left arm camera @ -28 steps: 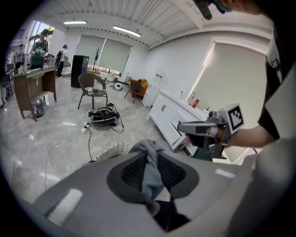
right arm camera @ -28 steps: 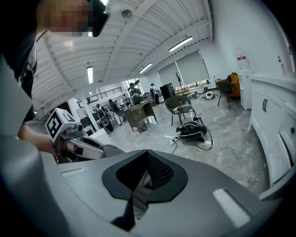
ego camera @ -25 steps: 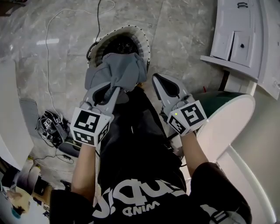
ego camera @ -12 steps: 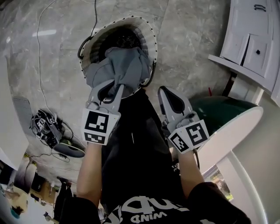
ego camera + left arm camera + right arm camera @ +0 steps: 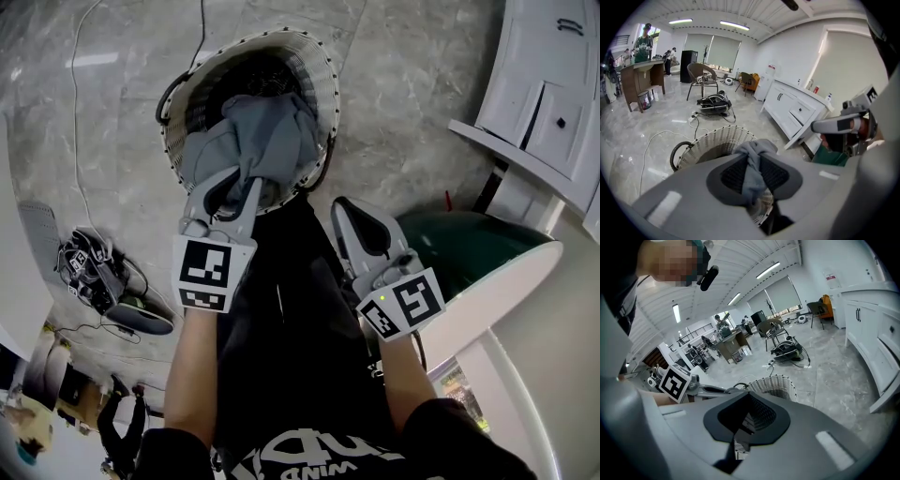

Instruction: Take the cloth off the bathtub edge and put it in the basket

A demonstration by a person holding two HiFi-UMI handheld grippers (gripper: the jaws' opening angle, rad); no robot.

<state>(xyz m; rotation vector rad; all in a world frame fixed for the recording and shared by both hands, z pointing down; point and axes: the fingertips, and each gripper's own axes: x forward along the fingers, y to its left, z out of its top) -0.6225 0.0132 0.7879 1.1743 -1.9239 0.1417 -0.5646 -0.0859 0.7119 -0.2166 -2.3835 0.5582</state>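
A grey cloth hangs bunched over the mouth of a white wicker basket on the marble floor. My left gripper pinches the cloth's near end between its pads, just over the basket's near rim; the jaws are opening, with the cloth still pressed between them. In the left gripper view the cloth rises from between the pads, and the basket stands behind it. My right gripper is shut and empty, to the right of the basket and outside its rim. The right gripper view shows the basket ahead.
The white bathtub edge curves at the right, with a dark green surface inside it. White cabinets stand at the far right. Cables and gear lie on the floor at left. A black ring hugs the basket's left side.
Both grippers have moved forward; the left one has carried the cloth from the basket's near rim to over its mouth. The right gripper stays beside it, empty.
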